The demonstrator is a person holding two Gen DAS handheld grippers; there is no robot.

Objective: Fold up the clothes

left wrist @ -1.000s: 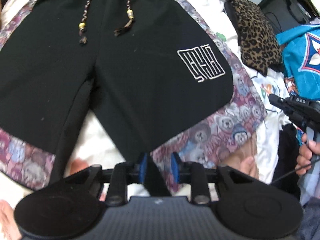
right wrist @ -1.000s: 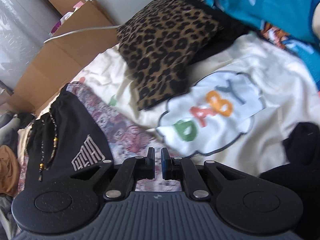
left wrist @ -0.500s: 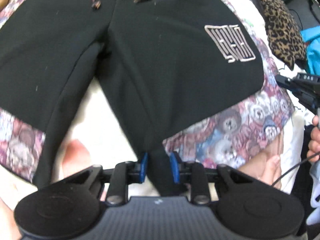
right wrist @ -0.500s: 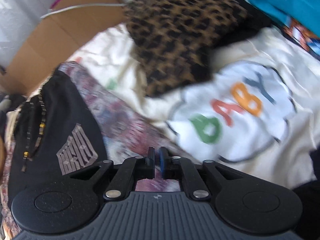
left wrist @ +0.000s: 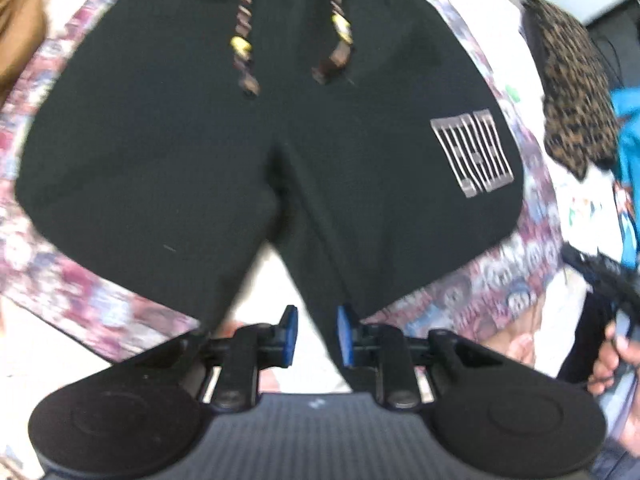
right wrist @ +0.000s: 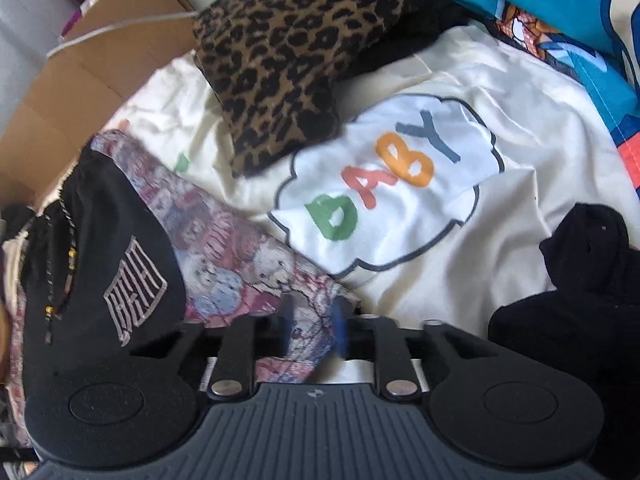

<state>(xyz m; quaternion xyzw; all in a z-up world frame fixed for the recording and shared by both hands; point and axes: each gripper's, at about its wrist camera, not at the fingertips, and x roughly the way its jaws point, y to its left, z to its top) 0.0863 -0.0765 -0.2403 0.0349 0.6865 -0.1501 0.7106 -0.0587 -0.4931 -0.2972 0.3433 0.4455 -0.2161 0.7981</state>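
Note:
Black shorts (left wrist: 280, 140) with a beaded drawstring and a white logo lie flat, waistband far, on a teddy-bear print cloth (left wrist: 500, 288). My left gripper (left wrist: 317, 336) is at the inner hem of the shorts' right leg. Its fingers stand apart, with the black hem running between them close to the right pad. In the right wrist view the shorts (right wrist: 100, 260) are at the left. My right gripper (right wrist: 312, 324) is open, blurred, around the near corner of the print cloth (right wrist: 240, 248). A hand (left wrist: 612, 360) holds the right gripper at the left view's right edge.
A leopard-print pillow (right wrist: 280, 60) lies on a cream sheet with a "BABY" cloud print (right wrist: 400, 184). Blue printed fabric (right wrist: 540, 0) is at the far right, a dark garment (right wrist: 580, 300) at the near right, and cardboard boxes (right wrist: 80, 80) at the far left.
My right gripper went from shut to open and moved down onto the print cloth's corner. The left view drew back, the shorts now lie flatter, and the hem no longer fills the left gripper's gap.

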